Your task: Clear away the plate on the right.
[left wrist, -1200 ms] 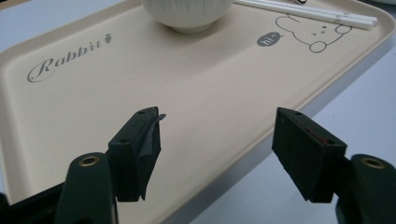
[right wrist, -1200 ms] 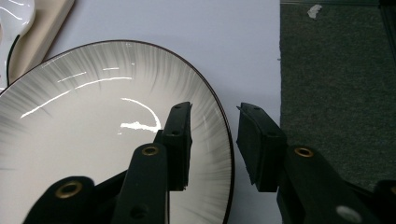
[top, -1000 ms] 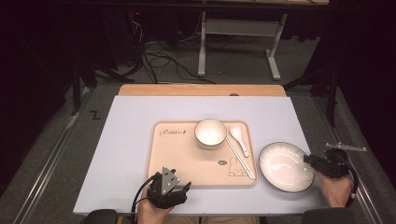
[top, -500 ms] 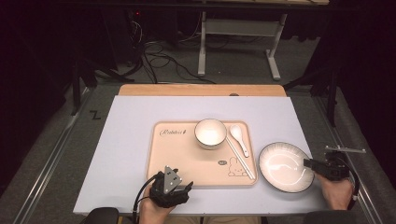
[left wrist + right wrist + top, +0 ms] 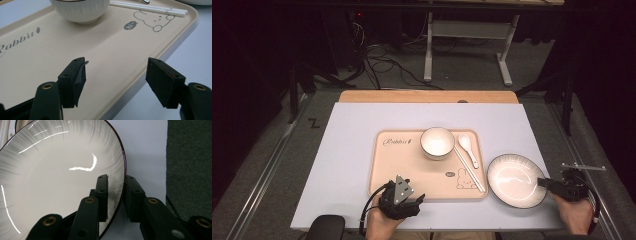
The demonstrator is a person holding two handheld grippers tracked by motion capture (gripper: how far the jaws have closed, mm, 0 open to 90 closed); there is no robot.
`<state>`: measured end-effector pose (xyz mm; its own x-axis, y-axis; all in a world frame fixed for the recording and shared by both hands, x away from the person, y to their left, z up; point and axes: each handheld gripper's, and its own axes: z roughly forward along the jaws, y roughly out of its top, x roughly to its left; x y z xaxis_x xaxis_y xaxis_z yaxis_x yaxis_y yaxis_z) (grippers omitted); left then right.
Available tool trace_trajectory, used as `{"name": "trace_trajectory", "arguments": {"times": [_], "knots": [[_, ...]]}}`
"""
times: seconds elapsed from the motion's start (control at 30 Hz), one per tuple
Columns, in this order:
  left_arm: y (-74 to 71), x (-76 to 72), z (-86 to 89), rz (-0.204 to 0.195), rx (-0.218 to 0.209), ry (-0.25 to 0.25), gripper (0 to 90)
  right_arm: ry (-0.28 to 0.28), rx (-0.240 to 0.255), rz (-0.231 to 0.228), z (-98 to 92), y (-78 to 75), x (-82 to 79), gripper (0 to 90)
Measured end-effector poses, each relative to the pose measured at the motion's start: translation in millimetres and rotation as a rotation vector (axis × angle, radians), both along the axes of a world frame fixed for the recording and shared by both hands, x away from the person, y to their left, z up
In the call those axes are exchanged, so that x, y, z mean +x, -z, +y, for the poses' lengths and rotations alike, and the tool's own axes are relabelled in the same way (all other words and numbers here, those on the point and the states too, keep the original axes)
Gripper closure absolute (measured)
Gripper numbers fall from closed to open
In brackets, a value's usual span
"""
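in the high view a beige tray [image 5: 412, 172] printed with "rabbit" and a small bunny drawing lies at the centre of the pale counter [image 5: 352, 135]. a small white bowl [image 5: 437, 142] stands in the tray's upper middle, with a white spoon [image 5: 467, 147] just to its right and a pair of white chopsticks [image 5: 469, 169] running diagonally beside the spoon toward the tray's lower right corner. a wide white plate [image 5: 516, 180] with a dark rim sits on the counter just right of the tray.

the left gripper [image 5: 401, 199] is at the lower centre of the frame, at the tray's near edge. in the left gripper view its fingers [image 5: 73, 81] stand wide apart over the tray rim, holding nothing.

the right gripper [image 5: 548, 183] is at the lower right, at the plate's right edge. in the right gripper view its fingers [image 5: 102, 195] are narrow, closed on the plate's rim, one inside and one outside it.
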<state>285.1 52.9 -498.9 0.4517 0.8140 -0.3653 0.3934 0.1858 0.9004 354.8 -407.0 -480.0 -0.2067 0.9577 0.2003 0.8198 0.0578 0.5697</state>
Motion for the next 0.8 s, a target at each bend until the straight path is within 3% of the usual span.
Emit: {"name": "trace_trajectory", "arguments": {"times": [0.27, 0.5, 0.8], "knots": [[0.2, 2.2, -6.1, 0.000, 0.004, 0.031, 32.6, 0.004, 0.007, 0.025, 4.3, 2.4, -1.9, 70.9], [0.6, 1.6, -6.8, -0.004, 0.000, 0.026, 32.7, 0.010, 0.054, 0.045, 2.6, 5.0, 6.1, 69.7], [1.0, -0.4, -4.7, -0.007, -0.004, 0.007, 32.8, 0.020, 0.135, 0.060, -6.1, 6.3, 14.3, 78.1]]}}
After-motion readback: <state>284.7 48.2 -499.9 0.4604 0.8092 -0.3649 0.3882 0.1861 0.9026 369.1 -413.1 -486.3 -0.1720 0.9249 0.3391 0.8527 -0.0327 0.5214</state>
